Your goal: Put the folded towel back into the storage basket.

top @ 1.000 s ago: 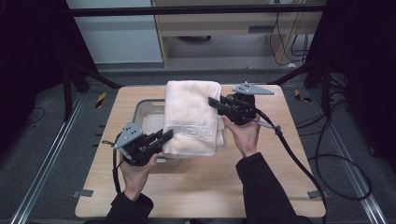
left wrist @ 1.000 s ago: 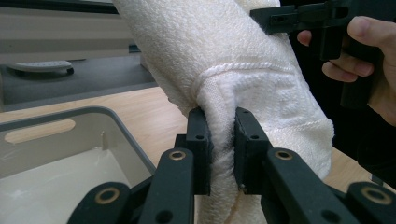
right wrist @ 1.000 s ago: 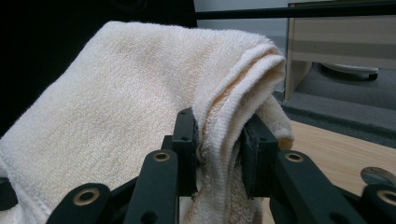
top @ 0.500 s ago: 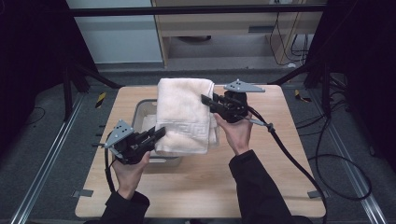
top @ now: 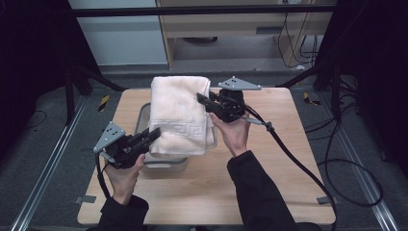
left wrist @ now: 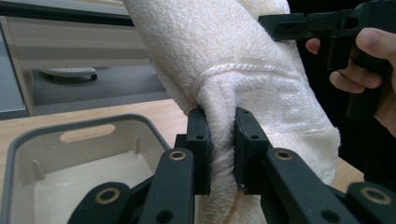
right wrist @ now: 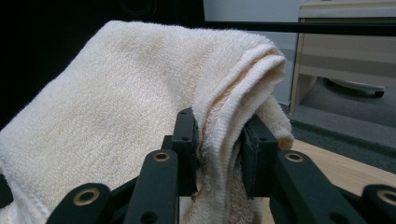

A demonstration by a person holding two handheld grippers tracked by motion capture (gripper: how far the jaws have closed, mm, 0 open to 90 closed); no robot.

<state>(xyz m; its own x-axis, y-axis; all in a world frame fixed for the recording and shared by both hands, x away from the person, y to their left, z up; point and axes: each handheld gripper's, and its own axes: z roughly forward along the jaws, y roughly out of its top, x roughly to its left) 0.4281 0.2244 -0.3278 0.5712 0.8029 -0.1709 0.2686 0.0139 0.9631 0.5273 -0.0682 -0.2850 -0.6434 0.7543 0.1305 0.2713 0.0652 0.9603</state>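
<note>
Both grippers pinch the folded towel [top: 180, 115], left gripper [top: 153, 134] at its 7 o'clock corner, right gripper [top: 201, 98] at 2 o'clock, carrying it above the bin [top: 166, 162]; next, probably lowering it inside evenly.

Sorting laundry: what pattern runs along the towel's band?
A woven Greek-key band on the cream terry towel, clearest in the high view.

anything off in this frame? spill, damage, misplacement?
Nothing stands out. The folded cream towel is held above the grey bin, pinched by the left gripper at its near corner and the right gripper at its far edge. The bin looks intact, with nothing spilled on the table.
</note>
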